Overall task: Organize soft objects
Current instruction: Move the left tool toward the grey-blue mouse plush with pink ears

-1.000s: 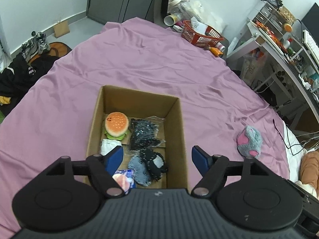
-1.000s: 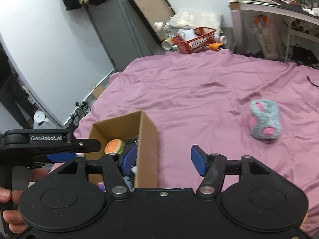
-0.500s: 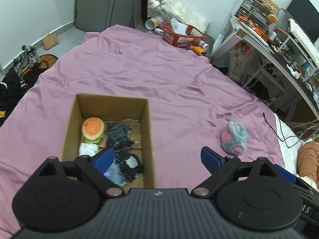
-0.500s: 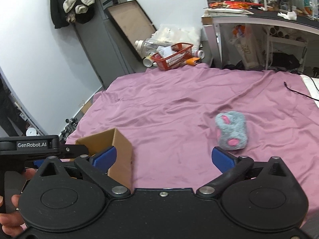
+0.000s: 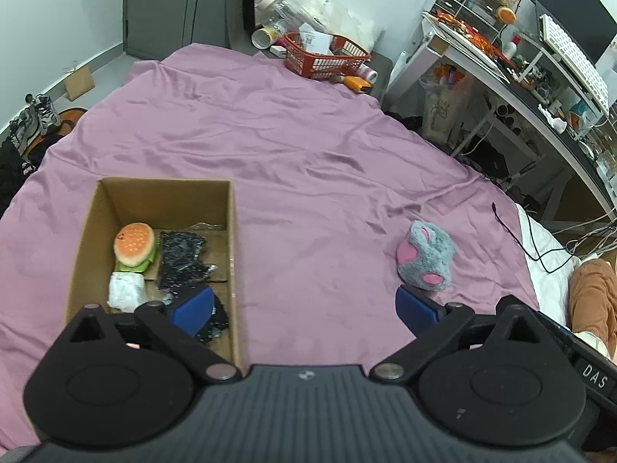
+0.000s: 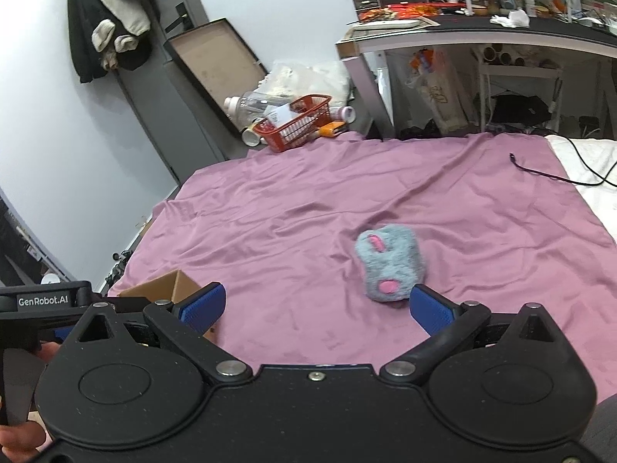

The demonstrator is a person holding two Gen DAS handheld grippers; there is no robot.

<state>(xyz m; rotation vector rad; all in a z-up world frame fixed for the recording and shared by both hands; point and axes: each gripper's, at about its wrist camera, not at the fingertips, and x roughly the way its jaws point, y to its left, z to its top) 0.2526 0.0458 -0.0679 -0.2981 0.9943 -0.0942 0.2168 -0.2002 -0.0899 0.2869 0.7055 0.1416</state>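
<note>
With a plush orange hamburger [image 5: 135,245] and dark bundles sitting in the brown cardboard box [image 5: 231,254], both grippers' fingers are gaping wide and empty, leaving only the fluffy grey-and-pink toy [image 6: 389,264] lying on the purple bedsheet [image 6: 308,208].

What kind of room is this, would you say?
Most likely a bedroom that doubles as a workspace. A bed under a purple sheet fills the middle, a cluttered desk stands beside it, and a dark jacket hangs by the door.

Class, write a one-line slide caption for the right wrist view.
Open right gripper approaches a grey-and-pink plush toy lying on the purple bedsheet.
</note>
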